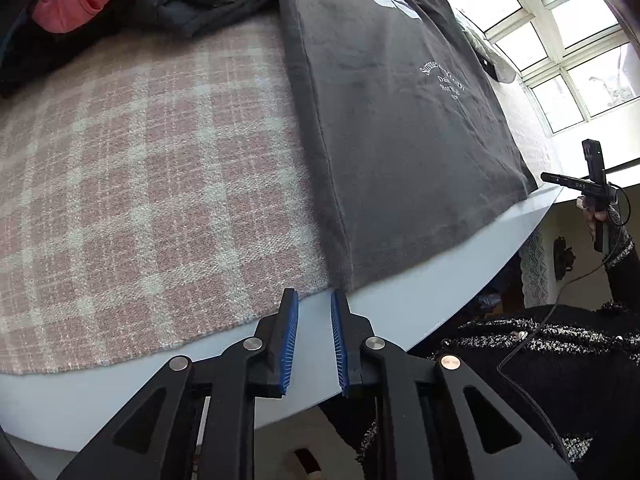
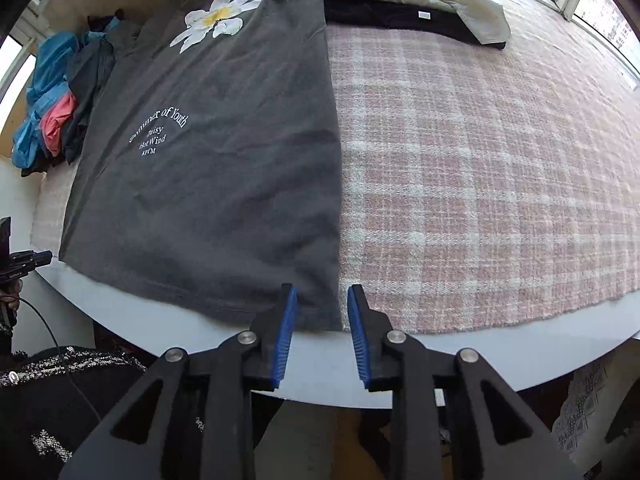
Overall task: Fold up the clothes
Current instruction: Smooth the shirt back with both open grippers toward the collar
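Note:
A dark grey T-shirt (image 1: 392, 128) with a white daisy print and white lettering lies flat on the pink plaid cloth, folded lengthwise into a long strip; it also shows in the right wrist view (image 2: 224, 168). My left gripper (image 1: 314, 300) is open and empty, just before the shirt's near left hem corner. My right gripper (image 2: 322, 294) is open and empty, its jaws either side of the shirt's near right hem corner, above the table edge.
A pink plaid cloth (image 2: 480, 184) covers the pale blue table (image 2: 328, 364). A heap of red, blue and dark clothes (image 2: 60, 108) lies at the far left. Folded black and white garments (image 2: 420, 12) lie at the far side. Windows are behind.

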`<action>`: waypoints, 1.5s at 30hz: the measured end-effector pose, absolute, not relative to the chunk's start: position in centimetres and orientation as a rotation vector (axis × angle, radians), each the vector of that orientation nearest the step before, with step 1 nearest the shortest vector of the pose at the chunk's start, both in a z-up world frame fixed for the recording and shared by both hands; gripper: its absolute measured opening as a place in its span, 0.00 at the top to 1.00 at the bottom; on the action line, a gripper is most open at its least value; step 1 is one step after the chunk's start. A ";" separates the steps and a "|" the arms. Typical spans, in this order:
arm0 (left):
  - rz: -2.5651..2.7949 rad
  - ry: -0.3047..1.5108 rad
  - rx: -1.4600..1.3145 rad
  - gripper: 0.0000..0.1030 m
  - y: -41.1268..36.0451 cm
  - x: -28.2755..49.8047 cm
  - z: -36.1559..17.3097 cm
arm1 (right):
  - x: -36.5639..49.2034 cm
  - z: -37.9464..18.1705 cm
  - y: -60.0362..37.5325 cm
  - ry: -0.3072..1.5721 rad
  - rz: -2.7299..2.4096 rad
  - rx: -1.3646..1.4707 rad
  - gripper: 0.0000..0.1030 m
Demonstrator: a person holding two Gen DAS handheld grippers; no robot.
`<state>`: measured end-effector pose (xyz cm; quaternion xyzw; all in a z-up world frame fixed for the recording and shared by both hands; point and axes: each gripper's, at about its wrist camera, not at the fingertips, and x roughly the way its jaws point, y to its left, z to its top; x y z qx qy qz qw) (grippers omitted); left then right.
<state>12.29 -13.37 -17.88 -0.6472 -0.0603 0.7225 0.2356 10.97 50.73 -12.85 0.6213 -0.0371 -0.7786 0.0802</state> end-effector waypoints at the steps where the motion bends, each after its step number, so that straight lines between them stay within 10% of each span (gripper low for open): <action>1: 2.011 -0.151 -1.781 0.86 -13.6 12.5 -17.1 | 10.4 -12.1 50.9 -0.088 -2.339 1.831 0.74; 8: 2.196 -0.104 -1.560 0.82 -6.9 8.5 -12.2 | 4.9 -14.6 44.1 0.142 -2.136 1.604 0.74; 18: 2.248 -0.277 -1.676 0.82 0.6 3.1 -19.6 | 0.1 -18.2 45.6 0.246 -1.940 1.679 0.74; 19: 2.267 -0.280 -1.701 0.93 -0.4 3.4 -19.7 | -0.4 -17.7 46.0 0.237 -1.942 1.675 0.74; 24: 2.402 -0.240 -1.712 0.84 -4.6 1.5 -14.2 | -6.3 -13.2 45.3 -0.035 -2.058 1.500 0.65; 28: 2.499 -0.165 -1.503 0.54 -5.3 -5.9 -8.3 | -10.9 -13.2 41.7 -0.030 -2.102 1.452 0.61; 36: 2.561 -0.128 -1.539 0.53 -5.2 -24.1 -10.1 | -14.0 -17.2 38.3 0.005 -2.060 1.509 0.61; 45: 2.507 -0.157 -1.614 0.58 -5.6 -27.5 -13.2 | -14.8 -19.6 40.3 0.000 -2.063 1.606 0.61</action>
